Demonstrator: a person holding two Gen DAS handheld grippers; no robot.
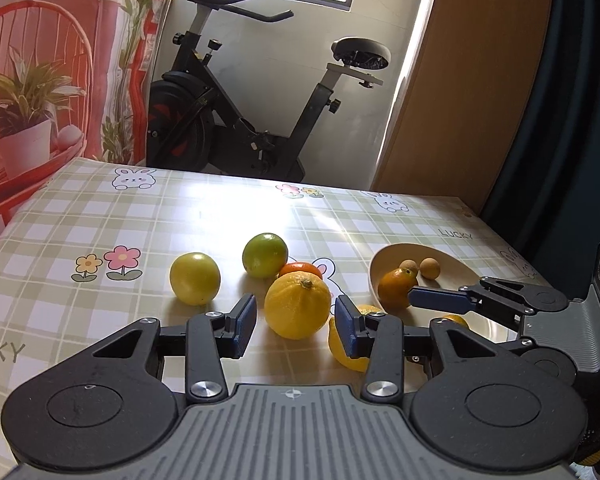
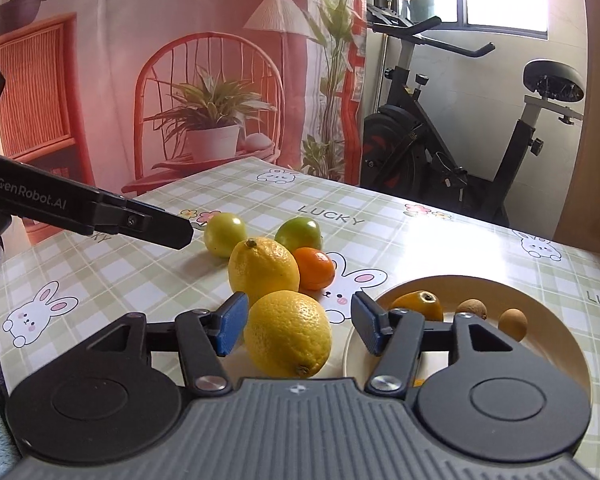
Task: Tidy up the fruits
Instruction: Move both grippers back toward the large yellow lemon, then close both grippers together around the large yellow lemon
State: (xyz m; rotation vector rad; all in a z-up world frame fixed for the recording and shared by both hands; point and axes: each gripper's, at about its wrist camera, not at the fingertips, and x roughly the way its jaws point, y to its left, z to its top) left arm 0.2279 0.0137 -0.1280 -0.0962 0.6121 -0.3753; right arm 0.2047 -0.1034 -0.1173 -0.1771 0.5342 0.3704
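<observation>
Both grippers are spread apart: the left gripper (image 1: 296, 322) frames a lemon (image 1: 297, 305), the right gripper (image 2: 300, 322) another lemon (image 2: 288, 334). To the right, a bowl (image 2: 540, 300) holds an orange (image 2: 418, 305).

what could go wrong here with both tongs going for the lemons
1. The two lemons sit close together: the left tongs frame the far lemon while the right tongs frame the near lemon. Closing on one may nudge the other.
2. The far lemon touches the small orange; lifting it could set the orange rolling.
3. The tongs work close together beside the bowl and may collide.
</observation>
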